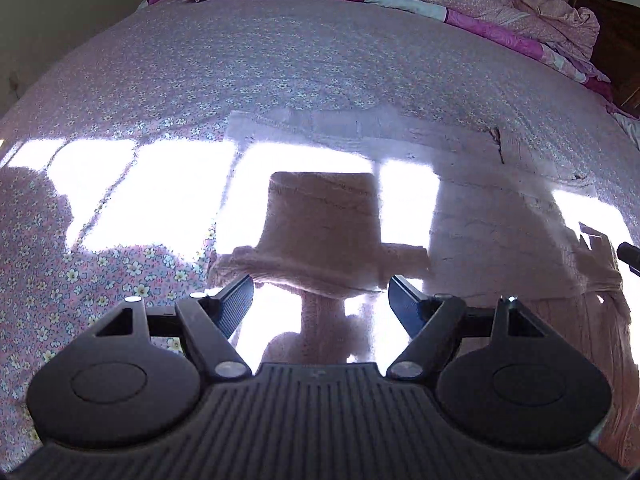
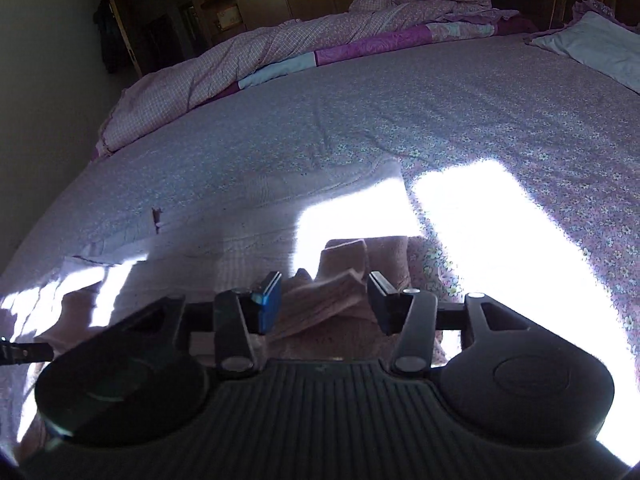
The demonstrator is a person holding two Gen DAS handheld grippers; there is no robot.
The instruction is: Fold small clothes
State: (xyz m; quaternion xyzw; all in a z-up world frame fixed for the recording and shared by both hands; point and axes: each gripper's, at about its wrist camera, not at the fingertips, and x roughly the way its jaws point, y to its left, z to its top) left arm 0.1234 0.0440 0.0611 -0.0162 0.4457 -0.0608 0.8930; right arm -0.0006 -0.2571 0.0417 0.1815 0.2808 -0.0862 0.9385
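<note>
**Pink knit garment on bed, both grippers above it**

- Left gripper (image 1: 320,296): jaws wide apart, nothing between the pads. It points steeply down at the bed.
- Right gripper (image 2: 323,300): jaws apart, a raised fold of the garment standing between them; the pads do not appear to press on it. The inner face of its left finger (image 2: 269,304) is blue.
- Pink knit garment (image 1: 324,232): lies on the bed directly ahead of and below the left gripper's fingertips, folded part nearest, the rest spreading off to that gripper's right. In the right wrist view the same garment (image 2: 320,304) sits right at the fingertips.
- Flowered bedsheet (image 1: 280,72): beneath both tools, crossed by bright patches of sunlight just ahead of them.
- Rumpled pink quilt (image 2: 224,68): along the far edge of the bed, well ahead of both grippers.
- Pillow (image 2: 596,46): far ahead, to the right of the right gripper.
</note>
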